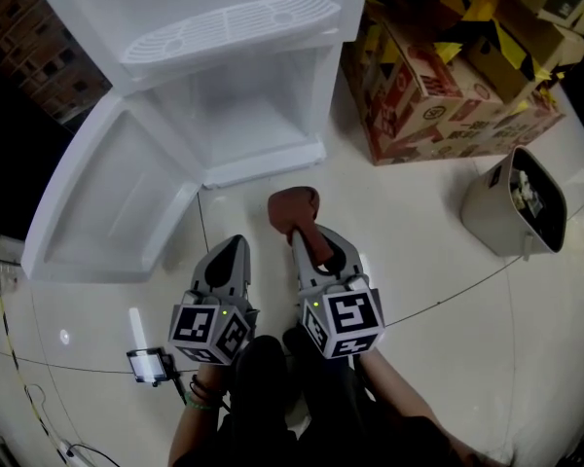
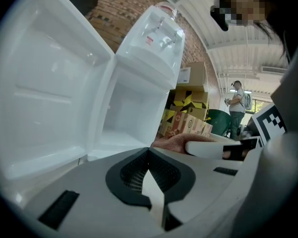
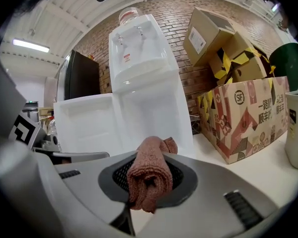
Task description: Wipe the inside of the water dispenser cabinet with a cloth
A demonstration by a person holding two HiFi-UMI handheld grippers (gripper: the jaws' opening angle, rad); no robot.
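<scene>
The white water dispenser (image 1: 224,27) stands ahead on the floor, its lower cabinet (image 1: 243,115) open and bare inside. The cabinet door (image 1: 107,202) is swung out to the left. My right gripper (image 1: 307,236) is shut on a rolled reddish-brown cloth (image 1: 292,207), held just in front of the cabinet's bottom edge. In the right gripper view the cloth (image 3: 149,175) bulges out between the jaws, with the cabinet (image 3: 149,113) behind it. My left gripper (image 1: 236,246) sits beside it on the left, shut and holding nothing. In the left gripper view the cloth (image 2: 176,142) shows at right.
Printed cardboard boxes (image 1: 438,86) are stacked right of the dispenser. A beige bin (image 1: 516,202) stands on the floor at right. A thin cable (image 1: 448,300) crosses the tiles. A small device (image 1: 148,365) lies at lower left. A person (image 2: 237,108) stands far off.
</scene>
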